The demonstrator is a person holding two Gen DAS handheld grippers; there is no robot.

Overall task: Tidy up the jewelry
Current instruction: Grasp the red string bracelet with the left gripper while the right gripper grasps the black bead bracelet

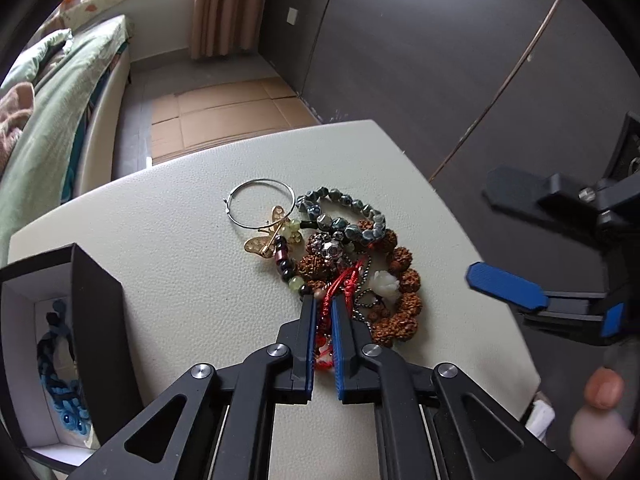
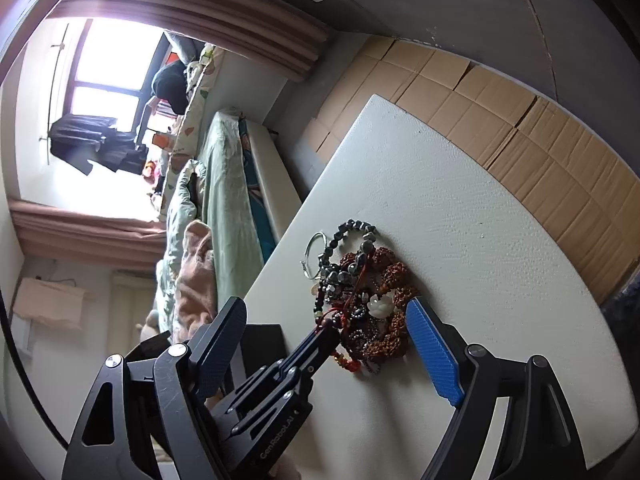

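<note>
Under the left gripper (image 1: pixel 323 308), part of the red cord bracelet (image 1: pixel 340 284) is hidden; it is pinched between the nearly closed pads, at the near edge of the jewelry heap (image 1: pixel 352 248) on the white table (image 1: pixel 180 240). Beside the heap, the right gripper (image 2: pixel 324 316) is held spread, empty.

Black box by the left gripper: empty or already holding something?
Holding something. The left wrist view shows the black box open, with a blue and black braided piece lying on its white lining; what else is inside cannot be told.
</note>
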